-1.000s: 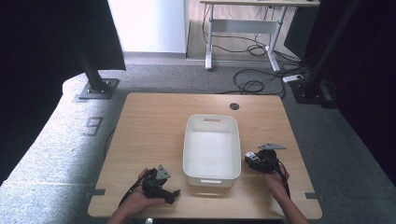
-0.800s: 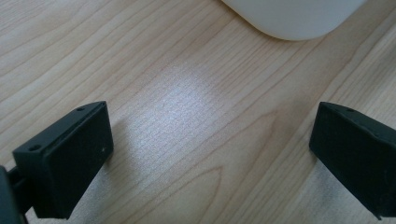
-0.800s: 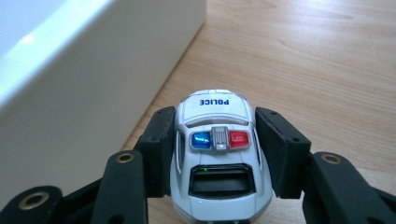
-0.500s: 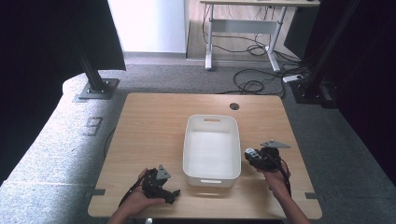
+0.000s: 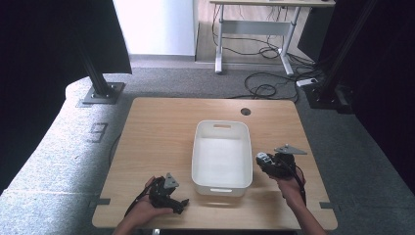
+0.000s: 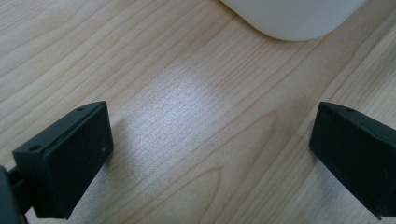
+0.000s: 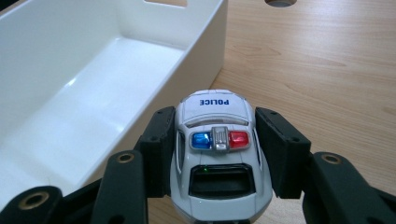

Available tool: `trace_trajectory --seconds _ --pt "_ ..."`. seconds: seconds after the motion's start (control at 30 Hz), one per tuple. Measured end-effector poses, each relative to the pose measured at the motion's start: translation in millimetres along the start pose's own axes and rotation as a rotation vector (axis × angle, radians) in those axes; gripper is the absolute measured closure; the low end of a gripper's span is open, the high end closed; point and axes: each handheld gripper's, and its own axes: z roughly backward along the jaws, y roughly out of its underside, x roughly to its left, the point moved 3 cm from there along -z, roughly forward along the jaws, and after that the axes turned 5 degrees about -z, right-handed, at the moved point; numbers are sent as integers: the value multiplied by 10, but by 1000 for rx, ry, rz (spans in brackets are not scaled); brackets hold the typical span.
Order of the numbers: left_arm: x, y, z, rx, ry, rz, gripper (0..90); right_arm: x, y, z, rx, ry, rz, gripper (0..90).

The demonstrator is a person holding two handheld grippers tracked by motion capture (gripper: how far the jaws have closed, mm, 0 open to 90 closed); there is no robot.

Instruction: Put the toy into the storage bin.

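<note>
A white toy police car (image 7: 217, 154) with a blue and red light bar sits between the jaws of my right gripper (image 7: 217, 149), which is shut on its sides. In the high view the right gripper (image 5: 266, 163) holds the car (image 5: 263, 159) just off the right wall of the white bin (image 5: 222, 127), above the table. My left gripper (image 5: 175, 201) rests near the table's front edge, left of the bin's near corner. In the left gripper view its jaws stand wide apart, open over bare wood, and the left gripper (image 6: 210, 154) holds nothing.
The bin (image 7: 154, 74) is empty inside, with a handle slot in its far wall. A round cable hole (image 5: 245, 111) lies in the tabletop behind it. Dark frame posts and a desk with cables stand beyond the table.
The right gripper has risen a little with the police car beside the bin's right wall. The left gripper has stayed put.
</note>
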Motion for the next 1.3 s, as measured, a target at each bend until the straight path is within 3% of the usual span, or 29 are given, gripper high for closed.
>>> trace_trajectory --seconds 0.63,1.3 --pt "-2 -1 0 0 0 0 0 51 -139 174 -57 -28 -5 502" --pt "-2 -2 -1 0 -1 0 0 227 -187 220 -76 -61 22 502"
